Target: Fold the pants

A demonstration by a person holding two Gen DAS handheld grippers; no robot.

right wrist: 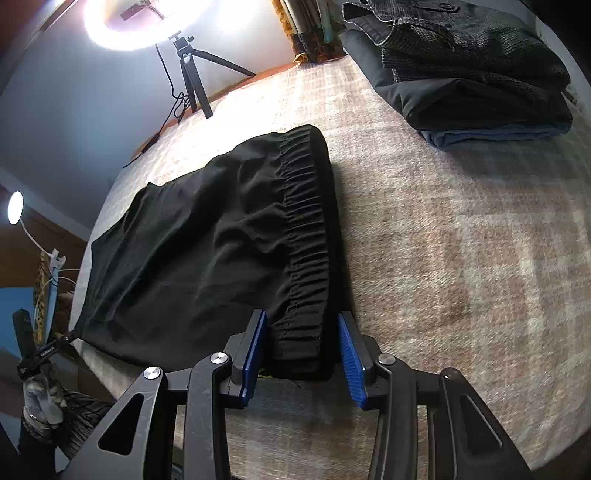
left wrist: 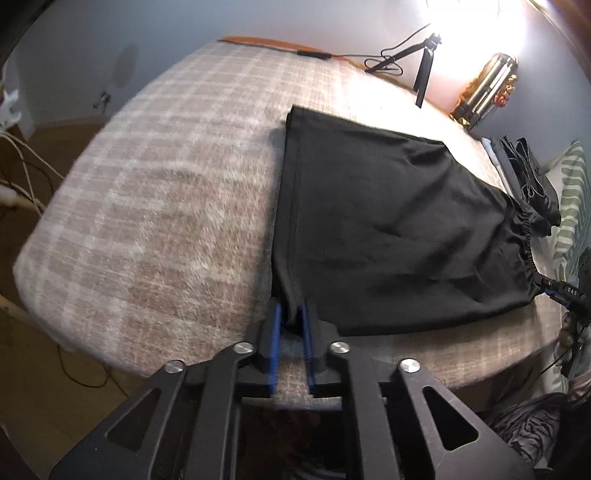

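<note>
While the black pants (left wrist: 388,221) lie folded flat on the plaid-covered bed (left wrist: 155,206), the left wrist view shows the left gripper (left wrist: 290,325) with its blue pads nearly together, pinching the near corner of the folded edge, the cloth bunched between them. From here the garment runs away to the right, its gathered waistband at the far right edge, where the other tool's tip shows. A ring light (left wrist: 476,22) on a small tripod glares at the head of the bed. In the right wrist view, the right gripper (right wrist: 301,343) stands with jaws apart on either side of the elastic waistband (right wrist: 306,229), the near end of the band lying between the pads but not squeezed. A stack of folded clothes (right wrist: 476,74) sits well apart at the far right of the bed. The fabric looks thin, light and limp, wrinkling easily, so it will likely sag and slide unless both ends are lifted together. The thicker, ribbed waistband offers the surer hold at one end; the doubled folded corner already in the left tool's pinch serves at the other.
</note>
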